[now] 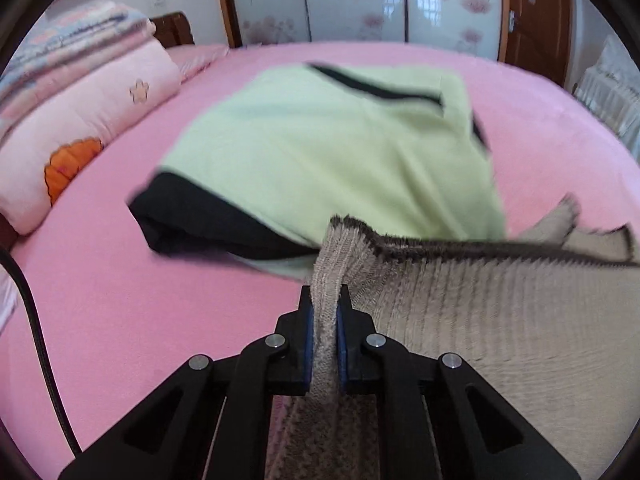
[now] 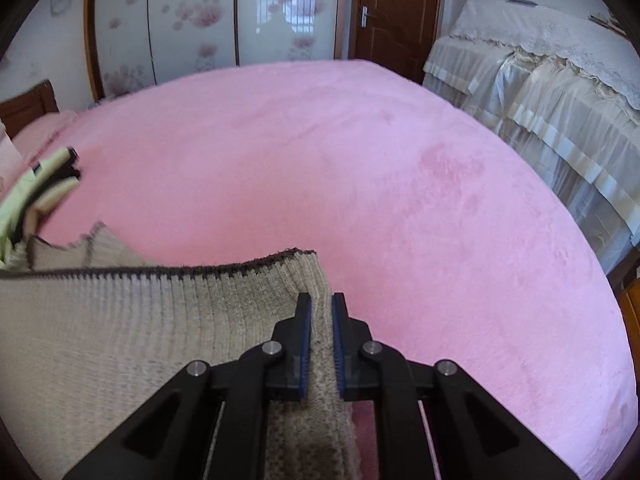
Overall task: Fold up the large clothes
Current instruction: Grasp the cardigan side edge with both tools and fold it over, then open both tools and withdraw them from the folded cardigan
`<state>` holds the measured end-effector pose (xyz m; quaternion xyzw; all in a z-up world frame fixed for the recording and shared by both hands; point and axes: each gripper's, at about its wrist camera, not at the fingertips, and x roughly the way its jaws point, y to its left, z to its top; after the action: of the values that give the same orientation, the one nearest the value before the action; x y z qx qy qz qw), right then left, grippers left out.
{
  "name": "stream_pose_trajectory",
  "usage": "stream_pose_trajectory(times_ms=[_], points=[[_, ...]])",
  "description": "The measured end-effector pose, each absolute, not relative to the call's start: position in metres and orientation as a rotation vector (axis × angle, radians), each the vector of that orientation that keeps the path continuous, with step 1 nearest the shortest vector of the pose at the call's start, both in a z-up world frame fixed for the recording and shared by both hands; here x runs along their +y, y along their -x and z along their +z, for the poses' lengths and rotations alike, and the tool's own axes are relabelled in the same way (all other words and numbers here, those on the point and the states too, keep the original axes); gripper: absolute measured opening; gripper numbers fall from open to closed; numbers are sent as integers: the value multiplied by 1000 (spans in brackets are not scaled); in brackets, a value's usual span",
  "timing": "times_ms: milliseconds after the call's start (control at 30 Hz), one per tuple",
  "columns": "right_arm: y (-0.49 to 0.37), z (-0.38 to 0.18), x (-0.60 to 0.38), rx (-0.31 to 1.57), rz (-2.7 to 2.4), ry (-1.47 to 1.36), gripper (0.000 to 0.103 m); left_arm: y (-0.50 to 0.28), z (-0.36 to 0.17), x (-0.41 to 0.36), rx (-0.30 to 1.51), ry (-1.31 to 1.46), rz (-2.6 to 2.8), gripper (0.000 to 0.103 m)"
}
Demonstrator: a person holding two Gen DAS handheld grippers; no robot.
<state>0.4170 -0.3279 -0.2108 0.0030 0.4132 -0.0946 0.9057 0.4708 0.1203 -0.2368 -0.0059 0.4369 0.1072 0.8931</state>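
Both grippers, left (image 1: 325,312) & right (image 2: 319,316), are clamped on the dark-trimmed edge of the beige ribbed knit garment (image 1: 500,312) held taut above the pink plush bed cover (image 2: 360,160); prob. best: keep tension even, lower flat w/o bunching.

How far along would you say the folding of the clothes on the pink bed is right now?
Done: a green-and-black garment already lies folded on the bed. In hand: the left gripper and right gripper each clamp the beige knit sweater, its dark-trimmed edge between them. Left: folding that sweater.
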Motion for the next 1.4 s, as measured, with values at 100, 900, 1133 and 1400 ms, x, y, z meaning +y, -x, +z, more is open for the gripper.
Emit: stream_pose_trajectory(times_ms=[100,900,1133,1400], points=[[-418,-210,-319,858,-218,43,9,-472,-241,109,896,-40,227,7],[-138,-52,-312,853,-43,-29,14,-196,-68,145,1031,-8,-76,11],[-58,-24,-327,842,-40,-22,14,-103,-29,188,1047,-48,-23,11],[-21,-11,-363,843,-101,-31,14,-47,20,260,984,-17,116,11]])
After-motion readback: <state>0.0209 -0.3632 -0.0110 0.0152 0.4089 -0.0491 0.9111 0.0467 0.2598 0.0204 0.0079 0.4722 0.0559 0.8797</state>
